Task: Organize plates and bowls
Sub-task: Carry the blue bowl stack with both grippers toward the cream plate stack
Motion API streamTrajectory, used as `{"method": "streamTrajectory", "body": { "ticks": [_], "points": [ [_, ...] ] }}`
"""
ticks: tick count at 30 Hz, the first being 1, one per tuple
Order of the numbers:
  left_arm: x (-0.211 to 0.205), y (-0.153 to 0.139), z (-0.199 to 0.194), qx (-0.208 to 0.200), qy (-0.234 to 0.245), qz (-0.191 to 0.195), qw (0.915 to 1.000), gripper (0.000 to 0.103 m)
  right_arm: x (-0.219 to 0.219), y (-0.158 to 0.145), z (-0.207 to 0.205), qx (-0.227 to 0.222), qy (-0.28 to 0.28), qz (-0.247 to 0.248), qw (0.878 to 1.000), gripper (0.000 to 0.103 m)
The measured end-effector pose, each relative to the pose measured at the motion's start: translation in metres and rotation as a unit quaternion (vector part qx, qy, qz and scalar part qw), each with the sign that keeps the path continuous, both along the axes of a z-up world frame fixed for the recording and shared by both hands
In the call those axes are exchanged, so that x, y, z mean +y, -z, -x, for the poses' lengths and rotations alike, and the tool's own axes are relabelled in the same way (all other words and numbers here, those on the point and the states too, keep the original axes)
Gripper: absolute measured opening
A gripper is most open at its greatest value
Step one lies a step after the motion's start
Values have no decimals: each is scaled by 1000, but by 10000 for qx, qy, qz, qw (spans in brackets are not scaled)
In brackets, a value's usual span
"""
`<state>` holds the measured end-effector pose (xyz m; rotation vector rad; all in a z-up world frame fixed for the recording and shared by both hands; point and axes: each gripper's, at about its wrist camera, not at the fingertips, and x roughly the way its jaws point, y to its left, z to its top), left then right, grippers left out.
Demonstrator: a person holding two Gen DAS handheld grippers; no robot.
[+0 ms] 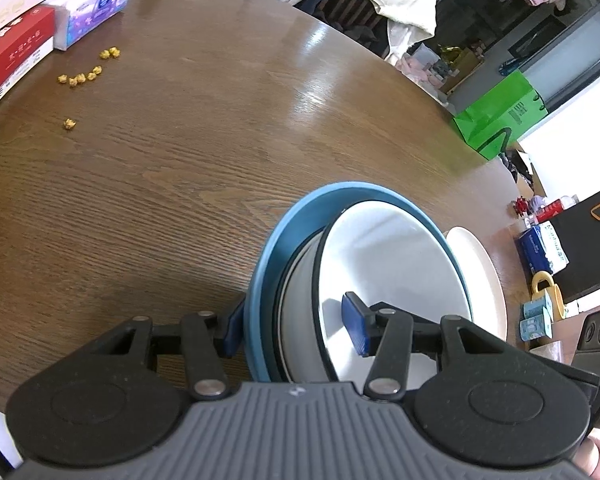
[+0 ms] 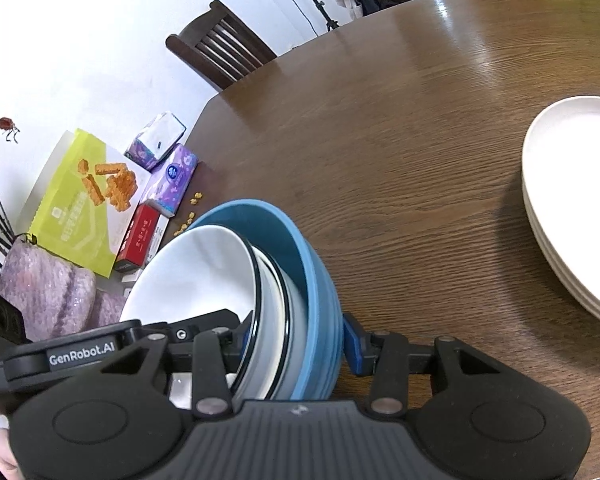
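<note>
A blue bowl [image 1: 266, 264] holds nested white bowls [image 1: 396, 268] with black rims. My left gripper [image 1: 296, 330] is shut on the stack's rim, one pad outside the blue wall, one inside the top white bowl. My right gripper [image 2: 296, 344] is shut on the opposite rim of the same stack: the blue bowl [image 2: 320, 280] and white bowls [image 2: 196, 276] sit between its pads. The stack is tilted above the brown table [image 1: 160, 184]. A stack of cream plates [image 2: 572, 200] lies on the table at the right; its edge shows behind the bowls in the left wrist view [image 1: 484, 276].
Tissue packs [image 1: 96, 12], a red box [image 1: 12, 52] and a yellow-green snack box [image 2: 80, 200] sit at the table's far edge. Small yellow crumbs [image 1: 80, 78] lie near them. A wooden chair [image 2: 220, 48] stands beyond the table. A green bag [image 1: 496, 116] stands off the table.
</note>
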<state>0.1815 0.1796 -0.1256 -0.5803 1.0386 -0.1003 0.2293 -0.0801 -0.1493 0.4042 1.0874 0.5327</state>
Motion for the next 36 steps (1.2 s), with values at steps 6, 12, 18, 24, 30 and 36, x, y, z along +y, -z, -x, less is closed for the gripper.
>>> {"method": "streamTrajectory", "body": {
  "ticks": [6,12,18,24,30,36],
  "points": [
    [-8,-4,-1,-33,77,-4,10000,50,-8,-4,3,-45,92,-10,9999,42],
    [-19,-6,-4,-39,112,8,9999,50,-23,-7,4,-65,120,6,9999,42],
    [-30,-10,-10,-63,181,-13,9998,50,-38,-9,0,-84,165,-4,9998,42],
    [-47,-12,-19,-85,254,-6,9996,50,-56,-11,-4,-103,229,-2,9997,42],
    [-68,-12,-30,-95,358,29,9993,50,-76,-13,-11,-116,336,21,9994,42],
    [-88,-13,-41,-105,481,48,9988,50,-95,-14,-18,-129,470,53,9988,42]
  ]
}}
